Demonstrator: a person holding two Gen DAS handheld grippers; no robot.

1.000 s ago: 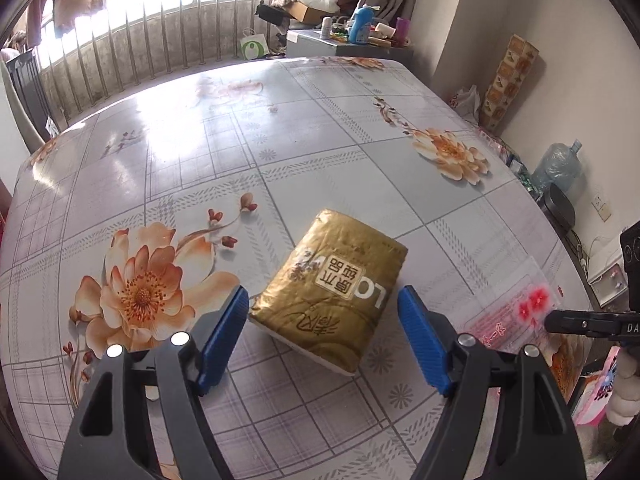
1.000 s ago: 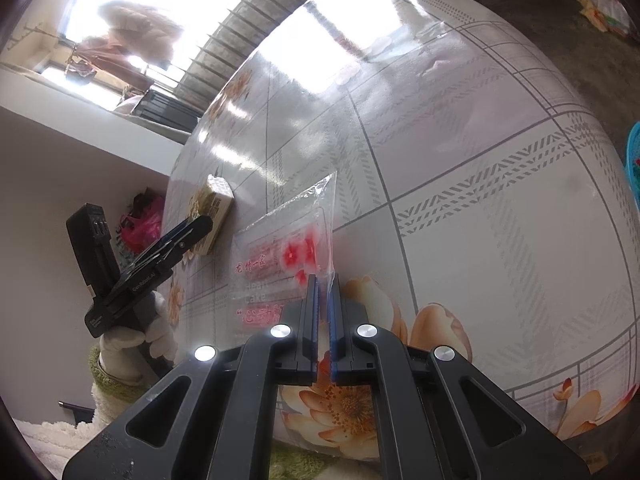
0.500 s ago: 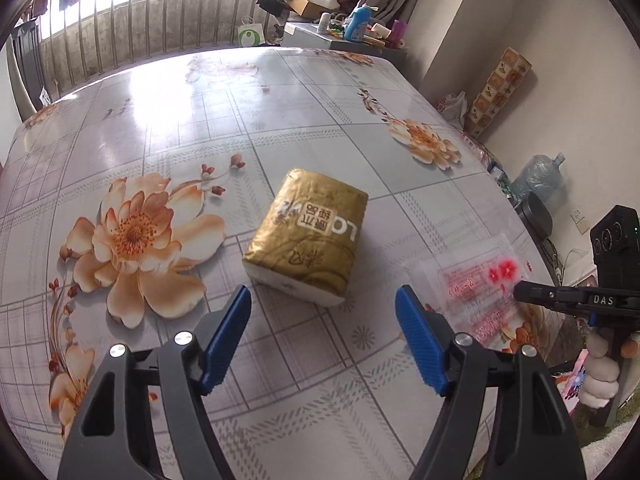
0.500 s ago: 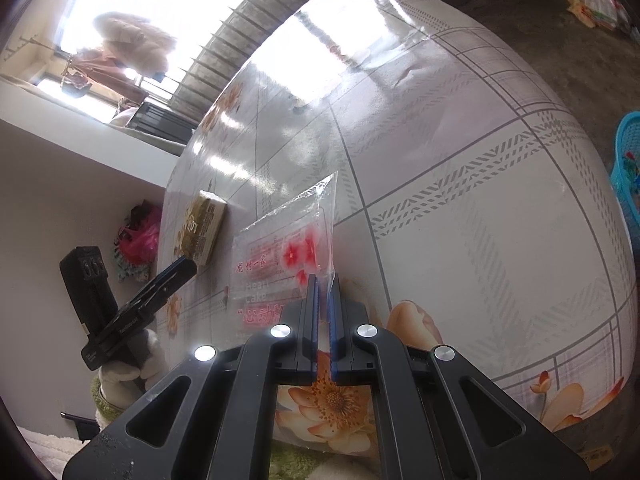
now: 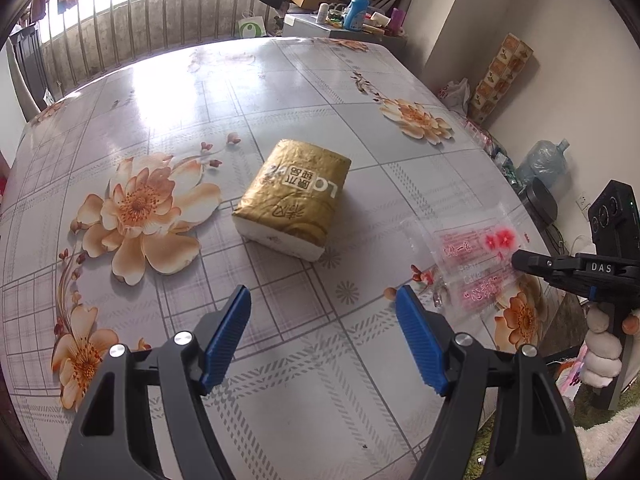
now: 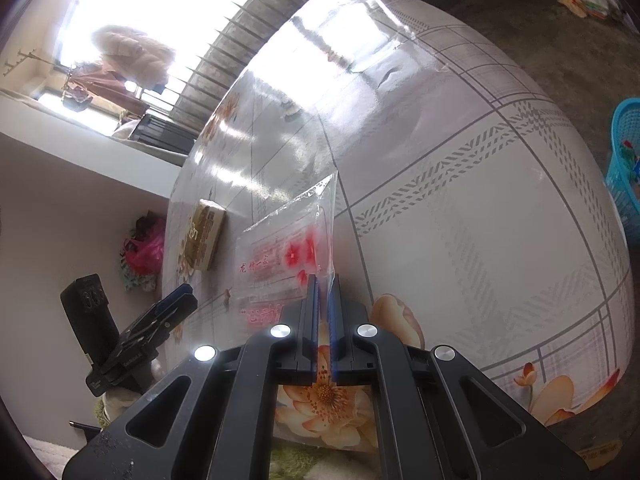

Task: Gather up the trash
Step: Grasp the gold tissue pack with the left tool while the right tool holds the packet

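Tablecloth (image 5: 304, 80) printed with orange flowers and grey checks covered the big table and filled most of both views, its glossy surface throwing back window glare. On it, near the middle, lay a gold tissue pack (image 5: 294, 196) flat on its broad face, its white paper end toward the left camera; it looked full, so I judged it more likely a household item than trash. Nearer the table's right edge, a clear plastic bag (image 5: 474, 256) with red print and two red flowers was the piece of rubbish in hand: it lay mostly flat on the cloth, with one edge raised where it was pinched. The left gripper (image 5: 323, 334) hung above the cloth just short of the tissue pack, its blue-padded jaws spread wide and holding nothing, apparently placed to stay out of the way or ready for another pick. The right gripper (image 6: 324, 320), at the table edge, had its jaws drawn nearly together on the near edge of the bag; an edge grip probably suited such thin, flat film, which gives nothing else to seize. A blue basket (image 6: 624, 160) stood on the floor beyond the table's far side, possibly where trash belonged. Slippery film could slide free if lifted quickly.
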